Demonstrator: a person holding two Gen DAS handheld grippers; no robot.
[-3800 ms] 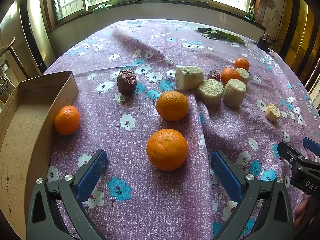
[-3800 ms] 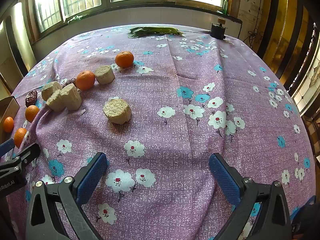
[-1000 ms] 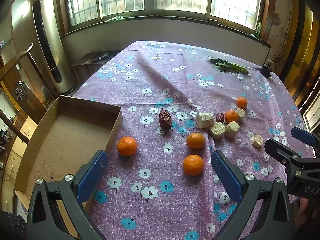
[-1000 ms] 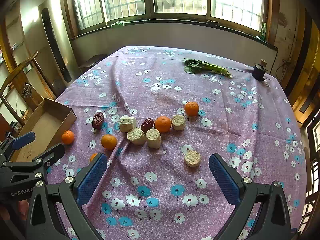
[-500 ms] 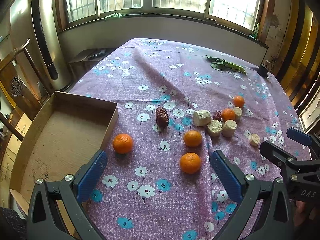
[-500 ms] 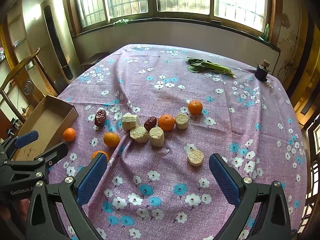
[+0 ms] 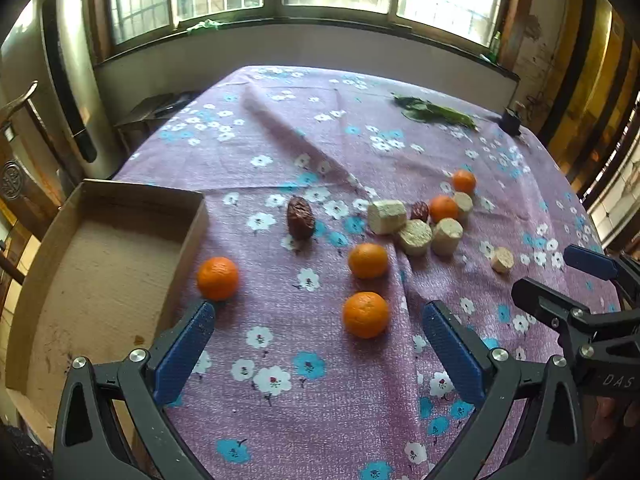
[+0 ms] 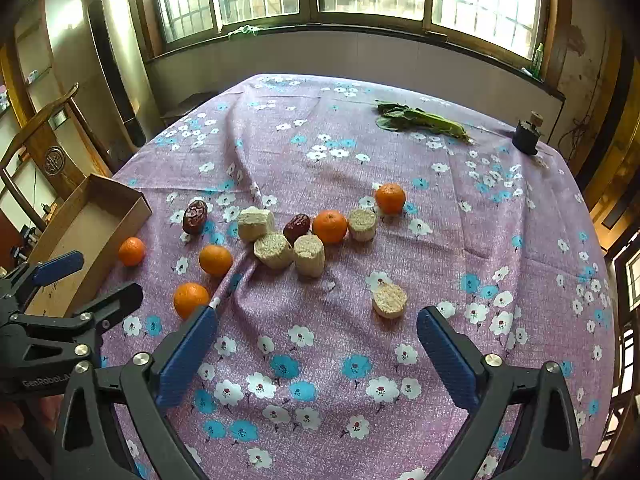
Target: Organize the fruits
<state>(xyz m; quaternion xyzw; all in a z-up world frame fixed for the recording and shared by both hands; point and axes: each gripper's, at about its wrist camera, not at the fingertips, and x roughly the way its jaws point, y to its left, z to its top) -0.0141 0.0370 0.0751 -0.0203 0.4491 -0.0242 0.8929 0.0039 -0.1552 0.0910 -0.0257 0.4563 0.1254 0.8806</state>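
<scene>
Across the purple flowered tablecloth (image 7: 280, 420) the fruit lies scattered; nearest the left gripper (image 7: 318, 340) sits an orange (image 7: 365, 314), on the cloth just ahead of the gap between its blue pads, touching neither; those jaws stand wide with nothing held; a second orange (image 7: 367, 260) lies just beyond it, and a third orange (image 7: 217, 278) rests close beside the wall of the open cardboard box (image 7: 96, 264) at the table's left edge; a dark wrinkled date (image 7: 300, 217) lies farther back, apart from the rest; to its right a cluster gathers pale cut cylinders (image 8: 308, 255), a smaller date (image 8: 297, 227) and two more oranges (image 8: 329, 226), several of them touching; one pale round piece (image 8: 389, 300) lies alone, just ahead of the right gripper (image 8: 314, 336); its jaws, wide apart, have just been closing a little, with nothing between them; green leaves (image 8: 420, 120) and a small dark jar (image 8: 527, 137) sit at the far edge.
</scene>
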